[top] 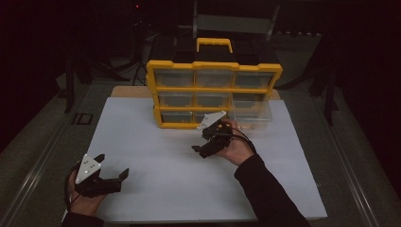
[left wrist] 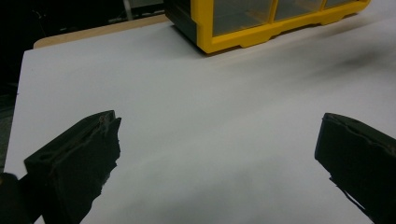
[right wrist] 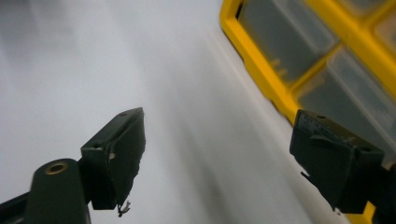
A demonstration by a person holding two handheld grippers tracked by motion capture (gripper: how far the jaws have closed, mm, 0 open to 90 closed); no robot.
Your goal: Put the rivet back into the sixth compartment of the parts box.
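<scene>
Yellow organizer (top: 213,92) drawer contents too dim to tell. Organizer cut by top edge in left tool view, blurred and cut in right tool view. Clear drawer (top: 253,116) outline faint.

The yellow plastic drawer organizer (top: 213,94) at upper centre looks glossy, its clear drawers translucent; the white sheet (top: 161,161) is smooth, matt; the wooden tabletop edge (top: 127,91) dull.

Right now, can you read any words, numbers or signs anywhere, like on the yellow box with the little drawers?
No readable text: the yellow organiser box shows no words, numbers or brand mark that can be made out.
Its clear drawers carry no visible labels.
The white table sheet is blank.
The grey plate on the left hand-held gripper has pale dots only, no letters.
</scene>
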